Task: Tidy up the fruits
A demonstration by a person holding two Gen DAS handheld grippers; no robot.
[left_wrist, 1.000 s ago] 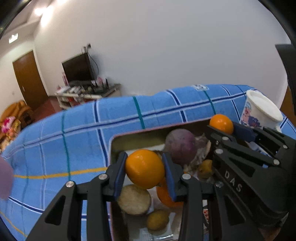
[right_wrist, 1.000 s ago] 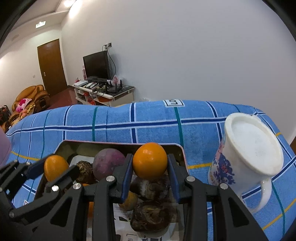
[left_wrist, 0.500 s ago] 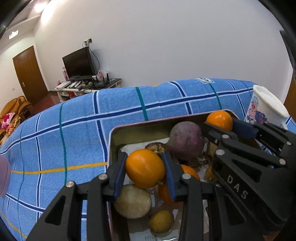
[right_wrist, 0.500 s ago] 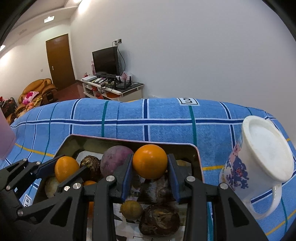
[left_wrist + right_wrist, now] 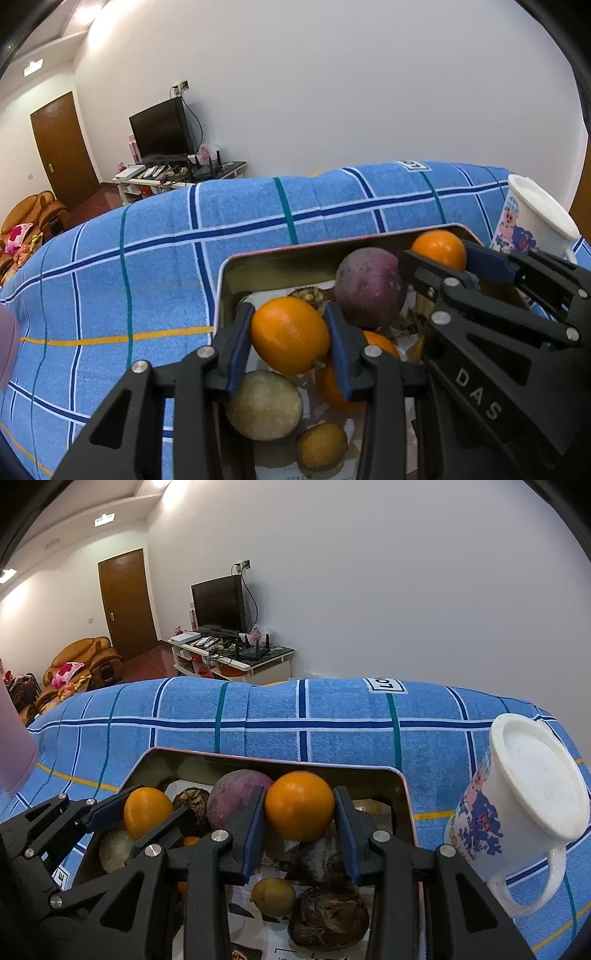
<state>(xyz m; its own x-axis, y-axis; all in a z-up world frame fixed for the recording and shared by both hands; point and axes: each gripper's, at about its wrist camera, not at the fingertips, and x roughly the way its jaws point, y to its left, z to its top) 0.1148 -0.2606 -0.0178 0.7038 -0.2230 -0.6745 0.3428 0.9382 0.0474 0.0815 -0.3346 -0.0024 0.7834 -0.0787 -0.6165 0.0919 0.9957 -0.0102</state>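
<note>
A metal tin [image 5: 280, 254] [image 5: 258, 762] full of fruit sits on the blue checked cloth. My left gripper [image 5: 290, 338] is shut on an orange [image 5: 290, 334] over the tin's left side. My right gripper [image 5: 300, 806] is shut on a second orange [image 5: 300, 805] [image 5: 439, 248] over the tin's far right part. Each gripper shows in the other's view: the right one [image 5: 437, 251], the left one [image 5: 146, 810]. In the tin lie a purple round fruit [image 5: 369, 288] [image 5: 236, 797], a pale round fruit [image 5: 264, 404], a small yellow fruit [image 5: 321, 446] [image 5: 273, 895], another orange [image 5: 380, 345] and dark wrinkled fruits [image 5: 328, 919].
A white mug [image 5: 517, 808] [image 5: 532, 221] with a blue and pink print lies tilted on the cloth right of the tin. A pink object [image 5: 13, 746] stands at the left edge. Beyond the cloth are a TV stand [image 5: 229, 657], a door and a sofa.
Both grippers keep their oranges. The views have tilted so the tin and mug sit lower and further right in the frames; more of the room appears.
</note>
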